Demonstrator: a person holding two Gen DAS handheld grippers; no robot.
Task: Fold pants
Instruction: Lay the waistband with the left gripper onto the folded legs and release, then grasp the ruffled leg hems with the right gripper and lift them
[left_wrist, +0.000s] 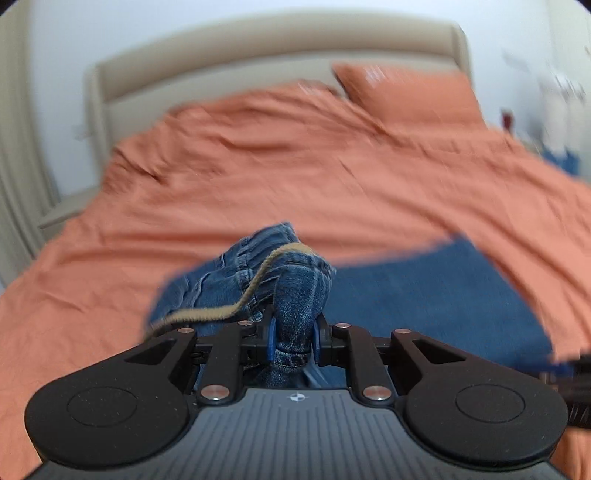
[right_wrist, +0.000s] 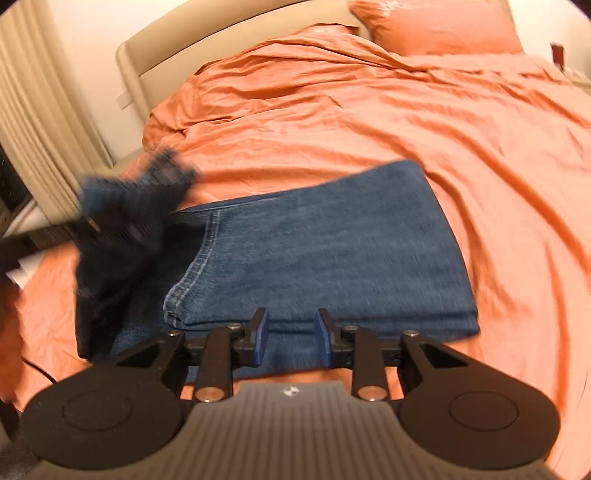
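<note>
Left gripper (left_wrist: 292, 338) clamped on a bunch of jeans (left_wrist: 295, 291); right gripper (right_wrist: 291, 338) released, nothing between its fingers.

Left holds the waist end lifted off the bed (left_wrist: 258, 166), tan drawstring (left_wrist: 255, 284) trailing across the denim (blurred in both views). Right hovers just over the near edge of the jeans (right_wrist: 332, 251), which lie flat on the orange cover (right_wrist: 480, 147) toward the foot edge of the bed; pillow (right_wrist: 439, 26) at the headboard (right_wrist: 229, 33) end.

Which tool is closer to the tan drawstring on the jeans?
Left. The left tool is shut on the bunched jeans, with the tan drawstring lying just beyond its fingers. The right tool hangs open above the folded legs.
</note>
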